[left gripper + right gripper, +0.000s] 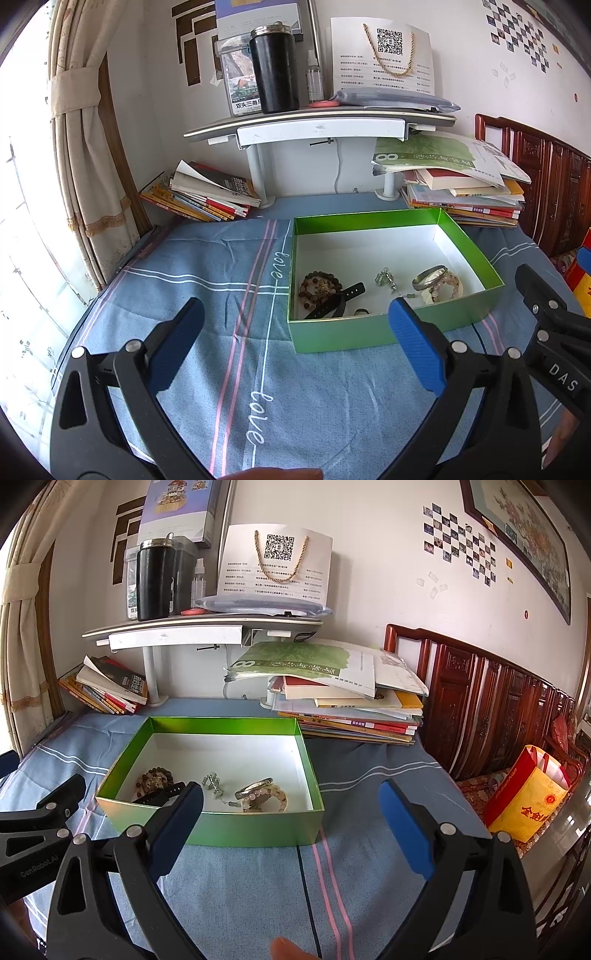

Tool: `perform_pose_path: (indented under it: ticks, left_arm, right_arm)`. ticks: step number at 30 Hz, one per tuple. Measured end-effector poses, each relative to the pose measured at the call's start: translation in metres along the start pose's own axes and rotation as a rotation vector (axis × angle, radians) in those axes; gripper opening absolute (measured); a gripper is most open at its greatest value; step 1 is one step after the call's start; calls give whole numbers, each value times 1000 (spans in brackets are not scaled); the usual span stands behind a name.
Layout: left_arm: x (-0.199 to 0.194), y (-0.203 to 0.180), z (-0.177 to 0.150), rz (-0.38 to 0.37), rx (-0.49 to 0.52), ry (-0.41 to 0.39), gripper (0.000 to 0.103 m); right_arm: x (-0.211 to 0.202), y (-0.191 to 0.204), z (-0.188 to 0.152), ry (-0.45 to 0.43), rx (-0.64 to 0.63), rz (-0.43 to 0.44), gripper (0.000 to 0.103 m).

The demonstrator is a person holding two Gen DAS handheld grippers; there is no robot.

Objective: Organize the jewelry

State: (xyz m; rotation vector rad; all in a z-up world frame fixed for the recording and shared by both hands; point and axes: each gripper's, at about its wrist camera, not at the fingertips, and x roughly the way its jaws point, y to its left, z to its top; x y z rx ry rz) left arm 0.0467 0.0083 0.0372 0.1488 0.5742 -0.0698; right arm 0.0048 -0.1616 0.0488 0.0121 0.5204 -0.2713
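**Green box holds all jewelry; both claws spread and empty**

A blue cloth (207,295) is spread over the table, marked with white and pink stripes and "love" script. Book stacks (354,709) are piled at the back, under and beside a white shelf (317,122). A black flask (275,68) and a white bag (275,566) are seen on the shelf. A yellow-red bag (524,797) is seen off the table to the right.

An open green box (369,332) with a white floor is set on the cloth. All jewelry is gathered along its near side; the far half is bare. At the left end a brown bead bracelet (318,286) is seen, with a black strap (338,301) lying against it. In the middle a small pale beaded piece (212,782) is placed apart from the others. At the right end a silver bangle (430,277) is leaned on a pink bead bracelet (267,797).

The left gripper (295,319) is held above the cloth just in front of the box, fingers spread wide, nothing between them. The right gripper (291,799) is held likewise at the box's near wall, spread and empty. A fingertip is seen at the bottom edge of each view.
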Motion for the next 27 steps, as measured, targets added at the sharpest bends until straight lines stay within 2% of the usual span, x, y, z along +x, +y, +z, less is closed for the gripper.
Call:
perform_pose_path:
  ticks: [27]
  left_arm:
    - [2, -6, -2, -17, 9, 20, 99]
  right_arm:
    - [3, 0, -4, 18, 15, -5, 94]
